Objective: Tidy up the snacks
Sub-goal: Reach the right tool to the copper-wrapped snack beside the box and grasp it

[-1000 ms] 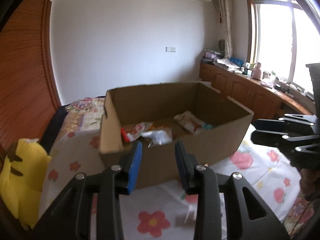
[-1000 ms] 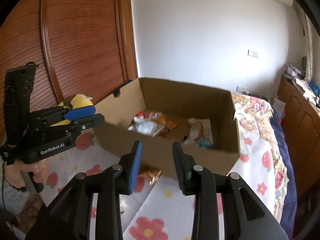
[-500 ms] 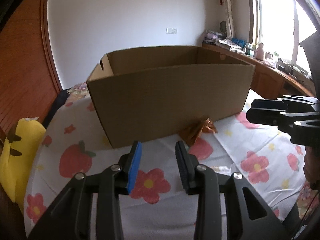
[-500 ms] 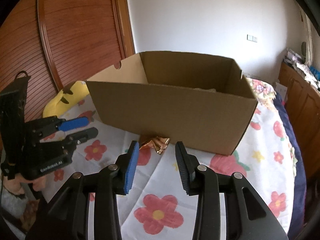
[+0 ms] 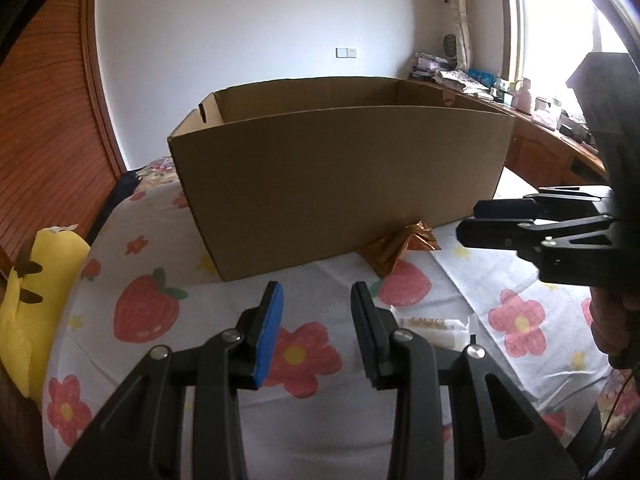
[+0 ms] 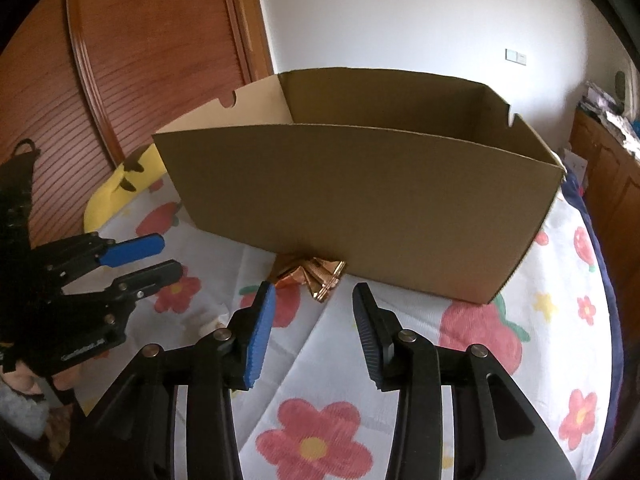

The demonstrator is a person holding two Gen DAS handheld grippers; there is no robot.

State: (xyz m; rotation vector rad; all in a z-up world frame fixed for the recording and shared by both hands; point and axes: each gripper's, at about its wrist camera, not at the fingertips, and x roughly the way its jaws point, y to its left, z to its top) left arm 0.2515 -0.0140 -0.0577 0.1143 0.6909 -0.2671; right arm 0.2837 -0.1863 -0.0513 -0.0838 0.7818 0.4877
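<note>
1. Both my claws have dropped from looking into the cardboard box (image 6: pixel 360 208) to facing its near wall.
2. My right gripper (image 6: pixel 314 322) is opening with nothing between its jaws; my left gripper (image 5: pixel 316 320) stands partly open and empty.
3. At twelve o'clock from my right claw, a copper foil snack (image 6: pixel 316 276) lies against the box's foot, probably my next pick.
4. Everything rests on a flowered bedsheet (image 6: pixel 320 432); a yellow plush (image 5: pixel 36 292) sits at nine o'clock in the left view.
</note>
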